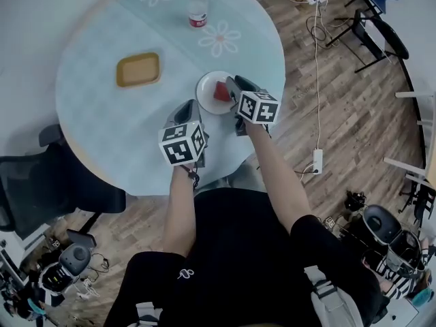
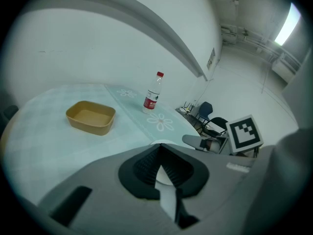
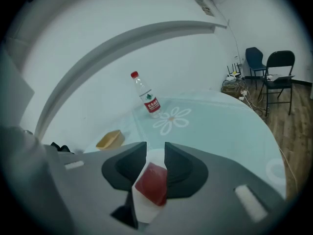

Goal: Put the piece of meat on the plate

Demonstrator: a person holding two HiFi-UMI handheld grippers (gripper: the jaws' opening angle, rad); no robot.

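Note:
A red piece of meat (image 1: pixel 222 91) lies on the small white plate (image 1: pixel 206 87) near the round table's front right. In the right gripper view the meat (image 3: pixel 152 184) sits between the jaws of my right gripper (image 3: pixel 155 151), close against the right jaw. White plate (image 3: pixel 141 207) shows in the gap on its left, so the jaws are open. From the head view the right gripper (image 1: pixel 230 87) reaches over the plate's right rim. My left gripper (image 1: pixel 189 106) hovers just in front of the plate. Its jaw tips (image 2: pixel 159 148) meet with nothing between them.
A tan shallow tray (image 1: pixel 138 69) sits on the table left of the plate. A water bottle with a red cap (image 1: pixel 197 8) stands at the far side. A black office chair (image 1: pixel 41 182) is at the left. A cable and power strip (image 1: pixel 317 161) lie on the wooden floor at the right.

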